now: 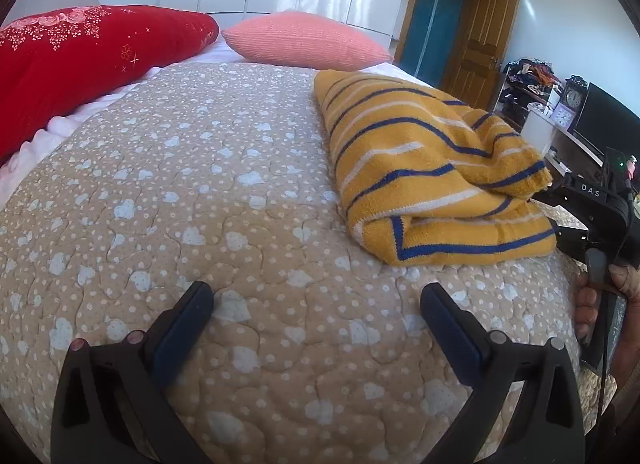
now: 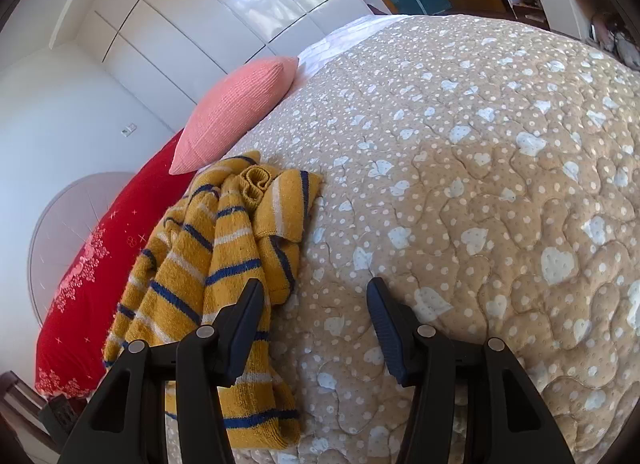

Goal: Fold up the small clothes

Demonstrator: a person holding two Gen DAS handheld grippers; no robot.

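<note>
Lying folded on the quilt [image 1: 240,191], striped sweater [image 1: 432,175]; left gripper [image 1: 316,300] and right gripper [image 2: 316,300] both spread, pinching nothing.

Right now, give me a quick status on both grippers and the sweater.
Left gripper open, empty over quilt. Right gripper open, holding nothing. Striped sweater lies folded, released. Nothing in the way.

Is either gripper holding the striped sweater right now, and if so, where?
Nothing is held. The left gripper is open over bare quilt. The right gripper is open too, beside the yellow striped sweater, not clamping it.
</note>
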